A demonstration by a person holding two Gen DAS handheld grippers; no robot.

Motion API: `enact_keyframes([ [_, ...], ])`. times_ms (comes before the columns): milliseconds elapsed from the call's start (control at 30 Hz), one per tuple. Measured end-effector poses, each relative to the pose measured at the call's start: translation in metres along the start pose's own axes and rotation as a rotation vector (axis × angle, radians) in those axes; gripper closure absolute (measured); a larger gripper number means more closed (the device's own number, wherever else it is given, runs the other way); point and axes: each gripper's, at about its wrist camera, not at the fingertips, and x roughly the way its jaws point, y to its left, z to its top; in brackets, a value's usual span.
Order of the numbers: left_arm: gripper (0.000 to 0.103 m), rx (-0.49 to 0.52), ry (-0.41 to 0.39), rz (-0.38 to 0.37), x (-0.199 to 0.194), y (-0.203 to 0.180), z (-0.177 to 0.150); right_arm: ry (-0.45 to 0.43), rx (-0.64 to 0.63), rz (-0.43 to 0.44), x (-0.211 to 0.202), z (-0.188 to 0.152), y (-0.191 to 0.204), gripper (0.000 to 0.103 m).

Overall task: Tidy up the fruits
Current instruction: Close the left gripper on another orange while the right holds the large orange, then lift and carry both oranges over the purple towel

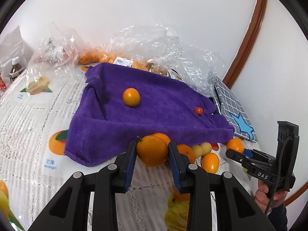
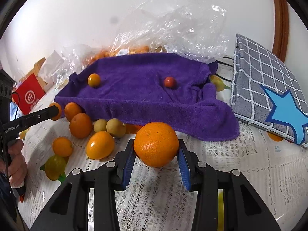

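Holding 1 orange each, both claws are closed on fruit: the left gripper (image 1: pixel 152 150) squeezes a stemmed orange (image 1: pixel 152 151), the right gripper (image 2: pixel 156 150) a big orange (image 2: pixel 156 144). Ahead of both claws lies the purple towel (image 1: pixel 146 113). Both should be lifted slowly, kept squeezed, and set down on it apart.

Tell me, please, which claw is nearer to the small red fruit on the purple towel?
Right, as far as I can judge. The right claw holds an orange below the small red fruit; the left claw sits further along the towel's front edge.
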Motion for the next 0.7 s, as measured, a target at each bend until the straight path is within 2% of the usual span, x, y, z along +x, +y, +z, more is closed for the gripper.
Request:
enact_keyframes([
  [200,0.071,-0.001,-0.006,0.006,-0.002,0.001,0.001,-0.055,0.064,0.023,-0.012,-0.001,-0.011,0.061],
  [400,0.071,-0.053,-0.012,0.01,-0.001,0.01,0.005,-0.031,0.084,0.011,-0.012,0.0,-0.009,0.061],
  [700,0.071,-0.113,-0.05,0.021,-0.01,0.022,0.007,-0.079,0.05,0.013,-0.032,0.009,0.006,0.061],
])
